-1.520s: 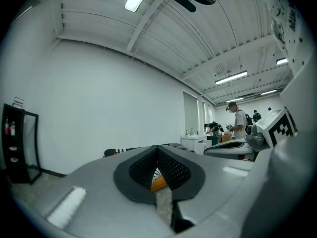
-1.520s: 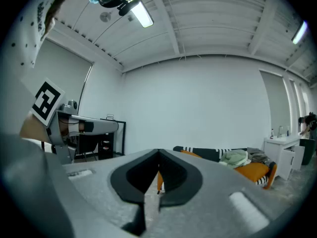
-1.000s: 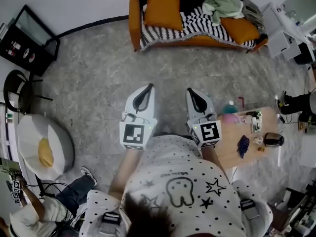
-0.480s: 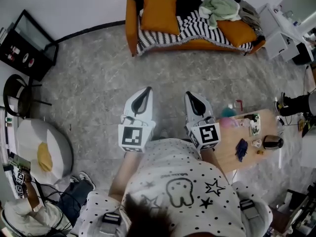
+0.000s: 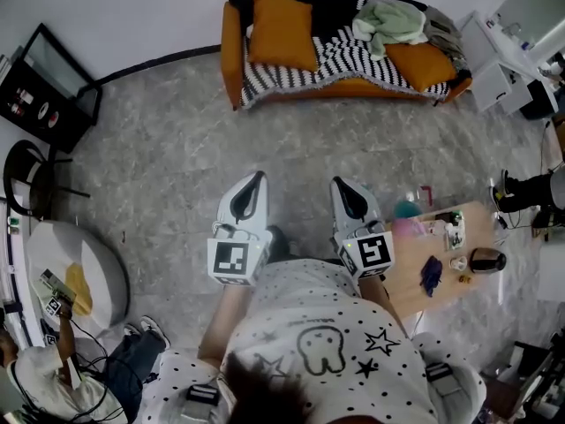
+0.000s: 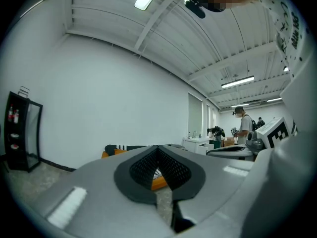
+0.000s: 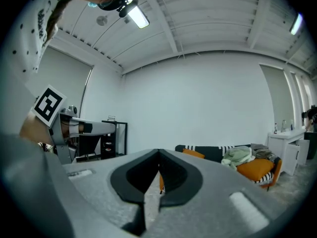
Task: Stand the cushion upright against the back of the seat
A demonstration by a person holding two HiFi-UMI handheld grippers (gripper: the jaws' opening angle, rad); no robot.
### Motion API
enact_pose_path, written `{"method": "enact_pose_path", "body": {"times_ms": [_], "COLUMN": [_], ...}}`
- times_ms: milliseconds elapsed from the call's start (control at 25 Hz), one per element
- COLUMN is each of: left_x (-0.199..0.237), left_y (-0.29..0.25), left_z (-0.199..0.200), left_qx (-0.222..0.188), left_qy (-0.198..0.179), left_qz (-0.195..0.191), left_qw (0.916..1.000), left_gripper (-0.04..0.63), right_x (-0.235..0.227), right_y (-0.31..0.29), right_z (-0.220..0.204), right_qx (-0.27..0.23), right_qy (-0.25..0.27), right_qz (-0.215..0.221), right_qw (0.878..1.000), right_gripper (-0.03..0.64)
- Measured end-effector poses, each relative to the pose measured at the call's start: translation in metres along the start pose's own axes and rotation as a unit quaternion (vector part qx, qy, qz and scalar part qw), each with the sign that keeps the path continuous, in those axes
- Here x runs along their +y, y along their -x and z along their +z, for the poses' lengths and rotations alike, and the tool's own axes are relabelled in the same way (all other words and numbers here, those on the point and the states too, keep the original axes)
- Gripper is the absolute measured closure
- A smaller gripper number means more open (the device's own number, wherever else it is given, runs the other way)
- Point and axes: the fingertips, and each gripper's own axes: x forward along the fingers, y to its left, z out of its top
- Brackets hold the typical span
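An orange sofa (image 5: 231,60) with a black-and-white striped throw stands against the far wall. One orange cushion (image 5: 282,32) leans on its left end, a second orange cushion (image 5: 421,63) lies at its right end (image 7: 256,168). My left gripper (image 5: 255,179) and right gripper (image 5: 340,185) are held side by side over the grey floor, well short of the sofa. Both point level toward it, jaws closed tip to tip with nothing between them. In the left gripper view the sofa (image 6: 113,151) shows small behind the jaws.
A pale green cloth (image 5: 389,20) is heaped on the sofa back. A low wooden table (image 5: 446,268) with small items stands at my right. A black shelf (image 5: 48,82), a chair (image 5: 26,179) and a round white seat (image 5: 66,276) are at the left. A person (image 5: 48,382) crouches at lower left.
The sofa has shifted slightly left and up in the head view. Both grippers sit a little lower in the picture, still closed. The person at lower left has moved.
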Motion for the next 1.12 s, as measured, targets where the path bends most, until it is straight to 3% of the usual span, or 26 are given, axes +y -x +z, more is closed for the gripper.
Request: {"method": "enact_pose_path", "body": {"times_ms": [760,1120], "left_x": [0.077,0.109], "left_y": [-0.071,-0.083], "left_z": [0.028,0.028], "left_qx": [0.006,0.013], "left_qy": [-0.006,-0.005], "left_qz": [-0.043,-0.029], "left_qw": [0.9991,0.9995], "left_gripper": [0.600,0.600], "right_x": [-0.007,-0.003], "right_y": [-0.095,-0.126], "right_z": [0.024,0.022], "right_qx": [-0.002,0.006], "right_qy": [-0.009,-0.012], "right_qz": [-0.035,-0.030], "right_qw": [0.999,0.999], "right_gripper": [0.619,0.620]}}
